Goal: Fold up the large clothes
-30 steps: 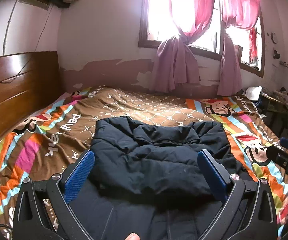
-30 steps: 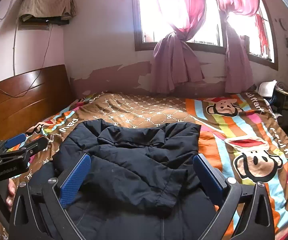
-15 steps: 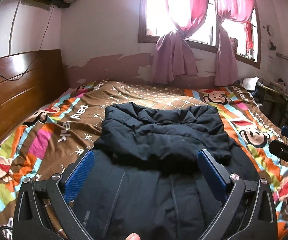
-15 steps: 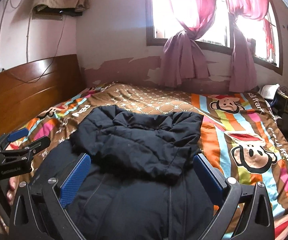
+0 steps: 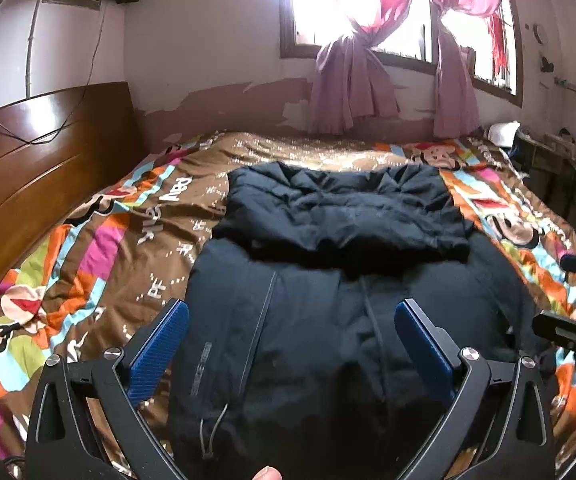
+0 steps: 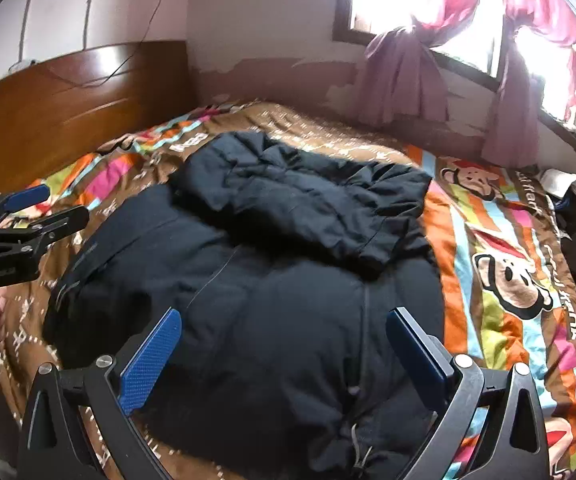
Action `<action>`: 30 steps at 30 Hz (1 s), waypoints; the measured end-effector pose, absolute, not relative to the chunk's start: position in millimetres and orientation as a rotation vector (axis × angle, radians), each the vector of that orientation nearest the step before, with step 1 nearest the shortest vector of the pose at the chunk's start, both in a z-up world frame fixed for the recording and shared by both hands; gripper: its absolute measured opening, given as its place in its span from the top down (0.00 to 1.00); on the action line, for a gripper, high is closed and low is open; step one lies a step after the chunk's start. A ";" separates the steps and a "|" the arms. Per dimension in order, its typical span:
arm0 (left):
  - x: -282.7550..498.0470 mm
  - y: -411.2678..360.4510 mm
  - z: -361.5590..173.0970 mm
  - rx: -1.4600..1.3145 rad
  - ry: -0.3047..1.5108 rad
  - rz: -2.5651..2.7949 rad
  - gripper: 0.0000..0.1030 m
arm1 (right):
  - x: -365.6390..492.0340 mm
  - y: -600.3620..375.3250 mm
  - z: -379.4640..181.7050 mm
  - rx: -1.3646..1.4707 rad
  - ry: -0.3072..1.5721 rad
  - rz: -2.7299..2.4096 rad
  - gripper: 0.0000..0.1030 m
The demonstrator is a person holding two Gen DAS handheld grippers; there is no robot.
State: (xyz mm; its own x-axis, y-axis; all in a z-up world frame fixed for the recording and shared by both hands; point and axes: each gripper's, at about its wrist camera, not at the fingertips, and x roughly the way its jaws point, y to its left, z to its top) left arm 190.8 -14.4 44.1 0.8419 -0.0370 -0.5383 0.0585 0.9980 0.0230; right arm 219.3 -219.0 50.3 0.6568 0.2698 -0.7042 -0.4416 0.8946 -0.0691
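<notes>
The big dark-blue puffy jacket (image 5: 328, 320) lies on the bed under both tools — left tool (image 5: 290, 344) and right tool (image 6: 283, 354) wide open, holding nothing.

Both the left gripper (image 5: 291, 340) and the right gripper (image 6: 283, 346) hang with blue-padded jaws spread wide, gripping nothing, a fingertip (image 5: 267, 473) showing beneath the left.

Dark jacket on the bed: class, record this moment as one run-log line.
jacket: flat on bedspread, far part folded toward us | left tool: open, empty, above near hem | right tool: open, empty
</notes>
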 end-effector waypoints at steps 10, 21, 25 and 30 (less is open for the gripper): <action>180.4 -12.9 19.8 0.056 0.636 -0.057 0.02 | 190.4 -200.2 47.4 -0.312 0.800 0.487 0.00; 173.7 -12.1 -0.7 0.073 0.696 -0.059 0.02 | 183.7 -199.1 26.7 -0.310 0.871 0.486 0.00; 172.1 -10.7 -9.1 0.084 0.722 -0.062 0.02 | 184.8 -200.2 17.2 -0.304 0.904 0.479 0.00; 167.0 -10.9 -18.5 0.117 0.747 -0.088 0.02 | 185.1 -202.9 0.3 -0.318 0.958 0.471 0.00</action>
State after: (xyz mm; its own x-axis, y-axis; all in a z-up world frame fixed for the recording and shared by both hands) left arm 167.0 -10.9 -18.5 0.7308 -0.0379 -0.6816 0.1213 0.9898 0.0751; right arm 185.1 -202.9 0.3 0.4871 0.2424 -0.8390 -0.5167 0.8545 -0.0531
